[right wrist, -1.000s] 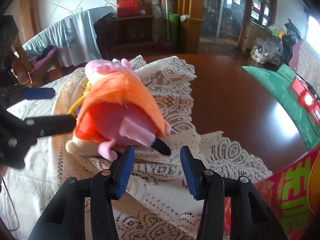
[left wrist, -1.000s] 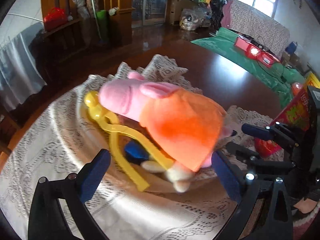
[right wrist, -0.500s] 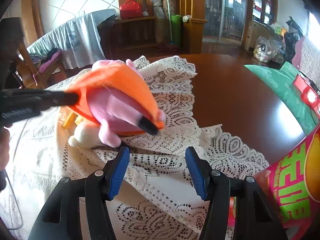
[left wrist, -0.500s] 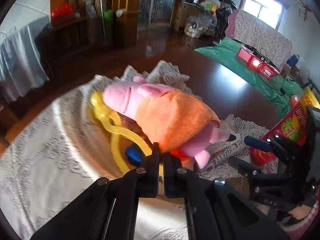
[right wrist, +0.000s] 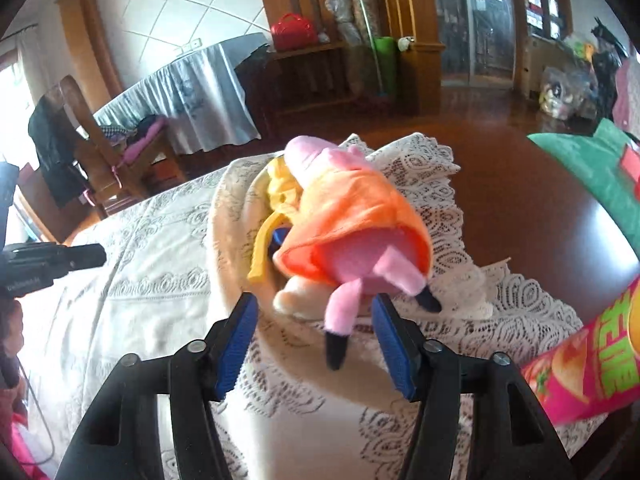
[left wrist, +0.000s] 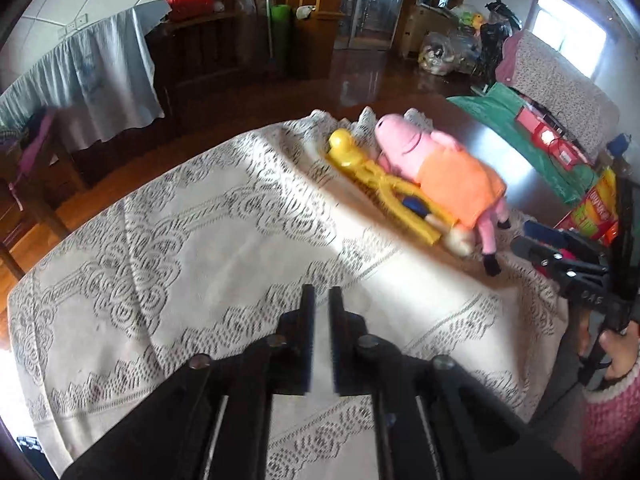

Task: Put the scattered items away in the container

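A pink plush pig (left wrist: 440,176) in an orange dress (right wrist: 352,216) lies in a shallow cream dish (right wrist: 218,240) on the lace cloth. It rests on a yellow plastic toy (left wrist: 372,172), with a small blue piece (left wrist: 414,205) beside it. My left gripper (left wrist: 321,300) is shut and empty over bare lace, well back from the dish. My right gripper (right wrist: 314,300) is open at the dish's near rim. One of the pig's legs (right wrist: 340,312) hangs between its blue pads (right wrist: 236,340) without touching them.
A white lace cloth (left wrist: 180,240) covers the near part of a dark wooden table (right wrist: 520,208). A pink snack tube (right wrist: 580,368) lies at the right. A hand in a pink sleeve (left wrist: 608,408) holds the right gripper. Chairs and shelves stand beyond.
My left gripper closed on the pig's orange dress and lifted it, then pulled back to the left without it. The pig settled in the dish. My right gripper moved in around its leg.
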{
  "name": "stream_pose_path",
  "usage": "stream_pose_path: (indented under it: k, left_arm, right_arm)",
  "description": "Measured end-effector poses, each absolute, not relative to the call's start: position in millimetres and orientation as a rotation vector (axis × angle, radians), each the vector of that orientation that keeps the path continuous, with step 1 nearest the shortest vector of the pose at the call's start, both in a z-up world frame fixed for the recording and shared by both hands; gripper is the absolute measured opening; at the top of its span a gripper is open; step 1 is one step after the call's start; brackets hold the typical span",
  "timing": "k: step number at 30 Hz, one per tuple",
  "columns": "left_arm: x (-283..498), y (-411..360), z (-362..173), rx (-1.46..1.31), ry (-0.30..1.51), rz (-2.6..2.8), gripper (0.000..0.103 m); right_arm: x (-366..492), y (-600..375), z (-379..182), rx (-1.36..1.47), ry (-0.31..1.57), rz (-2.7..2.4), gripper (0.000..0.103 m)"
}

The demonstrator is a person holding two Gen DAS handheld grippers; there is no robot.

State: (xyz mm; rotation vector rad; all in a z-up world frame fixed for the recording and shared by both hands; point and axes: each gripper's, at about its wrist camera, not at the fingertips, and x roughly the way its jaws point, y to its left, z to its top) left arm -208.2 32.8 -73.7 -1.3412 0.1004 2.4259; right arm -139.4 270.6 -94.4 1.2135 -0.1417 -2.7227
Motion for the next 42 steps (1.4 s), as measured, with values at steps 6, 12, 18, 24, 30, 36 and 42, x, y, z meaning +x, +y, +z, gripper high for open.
stream_pose_path:
  k: [6,12,18,24,30,36,42]
  left_arm:
    - [-186,46,-75,-1.3,0.12,2.462,0.077]
    - [-190,98,-69,-1.224,0.201,2.407,0.077]
    - [-217,143,-72,-1.181,0.223,2.365,0.077]
    - [-250,188,-89,-1.165,0.241,2.313,0.077]
    - [-278,207,-117,-1.267,0.148,2.224,0.012]
    - [-276,198,-108,-1.232,0.153,2.254,0.011]
    - [-250,159,-63,-1.145,0.169,2.333,0.011]
  right_arm:
    - [-133,262,-92,1.215,-0.141,-2.772,0.094]
    - [-135,268,-86,1.229,-0.157,-2.855,0.096]
    - [-142,287,-86,1.245,-0.107,-2.926,0.096]
    - [-156,300,-102,1.358,0.094,-2.938,0.096]
    - [-186,305,-129,1.385,0.144,-2.87,0.095]
    - [-208,312,-148,1.28,-0.147,-2.74,0.006]
    - [-168,281,-88,0.931,-0.221,-2.619,0.006]
